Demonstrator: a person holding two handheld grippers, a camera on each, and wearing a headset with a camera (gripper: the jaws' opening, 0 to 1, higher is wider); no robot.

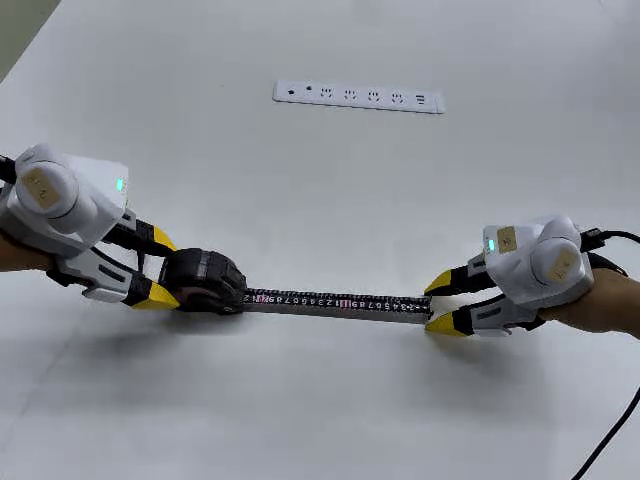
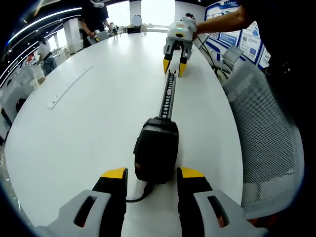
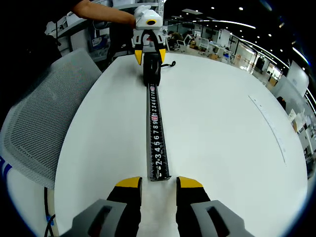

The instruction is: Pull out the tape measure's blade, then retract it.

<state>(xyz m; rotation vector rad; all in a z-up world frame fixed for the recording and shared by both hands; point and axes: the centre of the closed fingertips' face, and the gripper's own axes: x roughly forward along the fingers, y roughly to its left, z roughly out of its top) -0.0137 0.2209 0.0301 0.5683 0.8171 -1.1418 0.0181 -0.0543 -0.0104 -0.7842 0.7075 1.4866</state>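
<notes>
A black tape measure case (image 1: 203, 282) lies on the white table (image 1: 300, 190), and my left gripper (image 1: 160, 268) is shut on its rear end. In the left gripper view the case (image 2: 157, 148) sits between the yellow fingertips (image 2: 114, 173). The blade (image 1: 340, 302) lies flat on the table, drawn out to the right. Its end hook (image 3: 159, 177) rests just in front of my right gripper (image 3: 159, 183), which is open with its tips on either side of the blade and apart from it. The right gripper (image 2: 173, 66) also shows far along the blade (image 2: 169, 94).
A white power strip (image 1: 358, 97) lies at the far middle of the table. A black cable (image 1: 610, 440) trails off at the lower right. A grey mesh chair (image 3: 39, 123) stands beside the table edge. Other people sit at the table's far end (image 2: 96, 17).
</notes>
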